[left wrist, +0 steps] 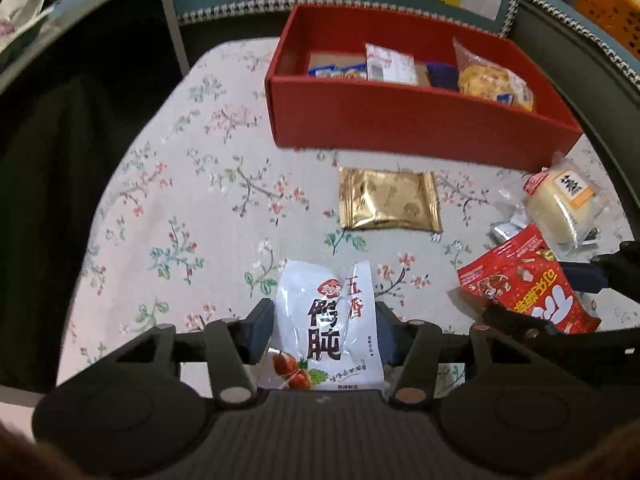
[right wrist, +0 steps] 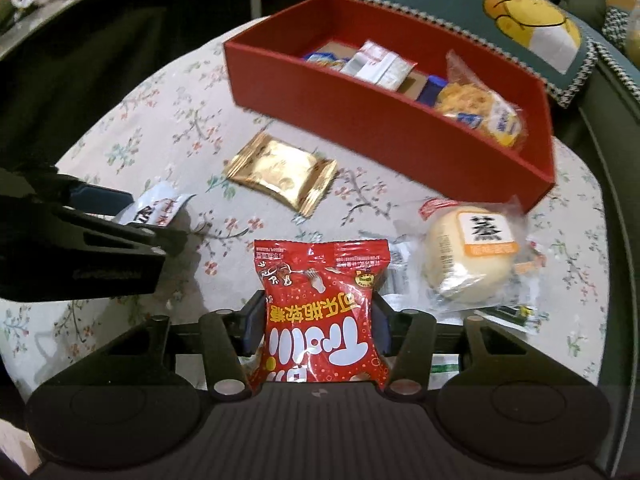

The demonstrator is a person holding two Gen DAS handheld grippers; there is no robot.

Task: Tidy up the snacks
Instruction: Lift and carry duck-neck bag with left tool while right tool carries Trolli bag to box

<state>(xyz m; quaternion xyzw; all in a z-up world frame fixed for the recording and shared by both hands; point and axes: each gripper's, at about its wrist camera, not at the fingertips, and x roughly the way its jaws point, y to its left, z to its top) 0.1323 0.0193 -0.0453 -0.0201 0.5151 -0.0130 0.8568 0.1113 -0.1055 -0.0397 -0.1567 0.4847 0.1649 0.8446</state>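
Meanwhile, a red box is holding several wrapped snacks, the left gripper clamping a white packet, the right gripper clamping a red packet.

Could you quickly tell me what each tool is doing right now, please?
Left tool: closed on the white snack packet.
Right tool: closed on the red candy bag.

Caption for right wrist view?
Right gripper clamps red candy bag before red box of snacks.
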